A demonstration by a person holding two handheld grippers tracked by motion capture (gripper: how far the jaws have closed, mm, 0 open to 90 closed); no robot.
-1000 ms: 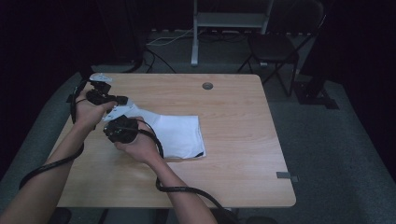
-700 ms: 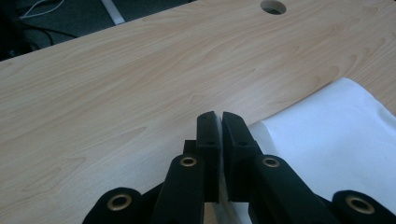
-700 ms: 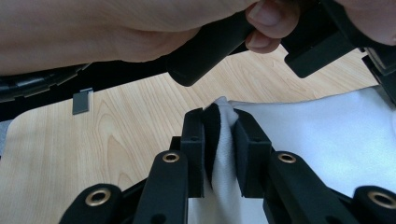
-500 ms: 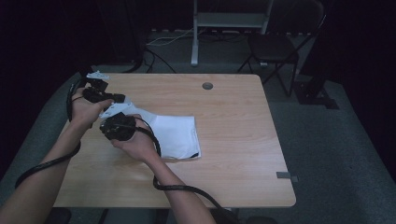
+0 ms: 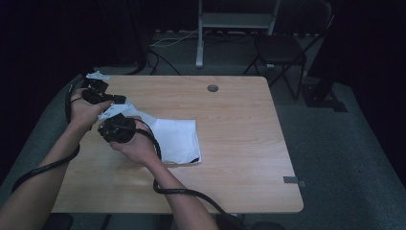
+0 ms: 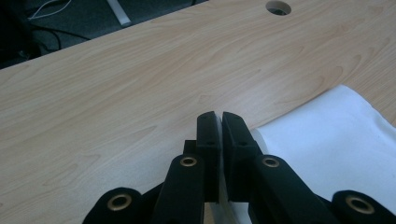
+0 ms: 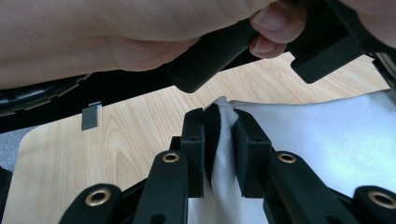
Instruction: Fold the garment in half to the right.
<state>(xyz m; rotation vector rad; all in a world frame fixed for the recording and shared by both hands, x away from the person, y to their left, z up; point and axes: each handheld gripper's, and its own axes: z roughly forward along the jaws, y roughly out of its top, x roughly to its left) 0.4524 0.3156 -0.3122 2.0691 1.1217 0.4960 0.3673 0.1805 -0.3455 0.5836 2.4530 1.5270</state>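
Broadly, the wooden tabletop [image 5: 230, 158] carries one white cloth [image 5: 177, 139], folded to a rough rectangle that lies flat to the right of both sets of fingers, with its left end raised off the wood where the two grippers meet. The cloth's long axis appears to run from that lifted corner away toward the table's middle, so the bulk of the fabric trails off to the right of the fingers and slightly toward the person. The left gripper [image 5: 112, 99] sits at the far-left edge of the cloth; in the left gripper view its fingers [image 6: 208, 135] are pressed almost together, with a thin sliver of white fabric caught between them low down and the flat cloth [image 6: 336, 135] spreading out to their right. The right gripper [image 5: 117, 128] is just beside it, nearer the person, and its fingers [image 7: 250, 140] are pinched on a bunched fold of the cloth [image 7: 224, 140] that stands up between them. Both hands are equally near the raised end, so any coming pull or fold would likely carry that edge rightward over the flat part.
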